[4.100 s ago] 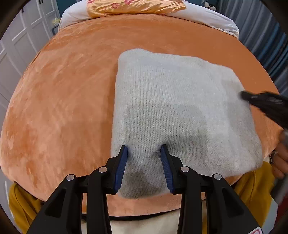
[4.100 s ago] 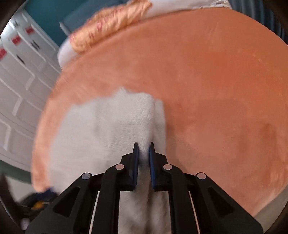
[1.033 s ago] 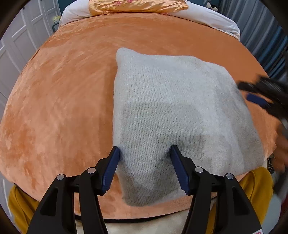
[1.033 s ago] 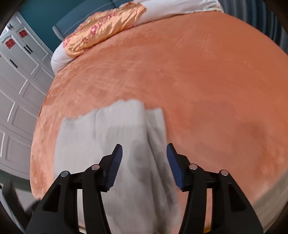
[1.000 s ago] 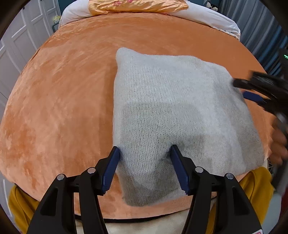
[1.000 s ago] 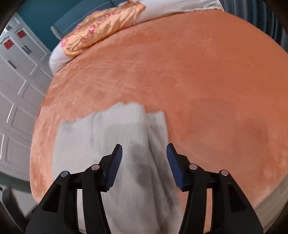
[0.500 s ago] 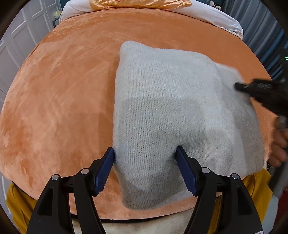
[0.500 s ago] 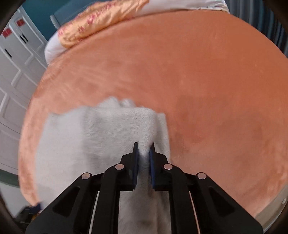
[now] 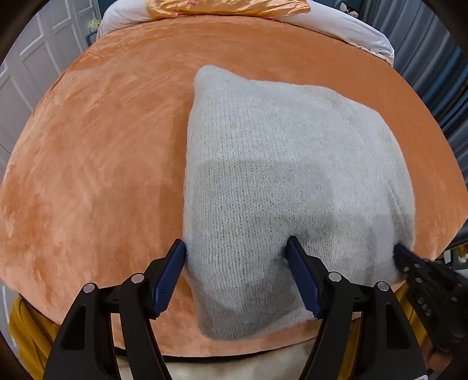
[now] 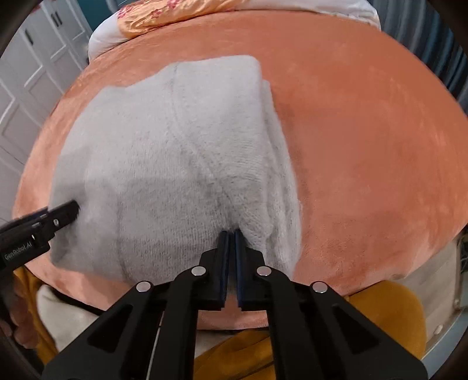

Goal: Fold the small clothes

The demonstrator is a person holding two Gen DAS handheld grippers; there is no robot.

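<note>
Broadly, the orange blanket [image 9: 96, 152] spreads wide, with bare room to the left of and beyond the grey knitted garment [image 9: 280, 163], less to its right. The garment lies folded near the bed's near edge, its long side running from that edge toward the pillows [image 9: 228, 7]; in the right wrist view its stacked layers show along the right edge. The left gripper [image 9: 235, 260] stands wide open over the near left corner, one blue pad just off the left edge, the other on the knit, gripping nothing. The right gripper [image 10: 229, 236] has its jaws closed tight, pinching a fold of the knit at the garment's near right part. No containers are visible.
</note>
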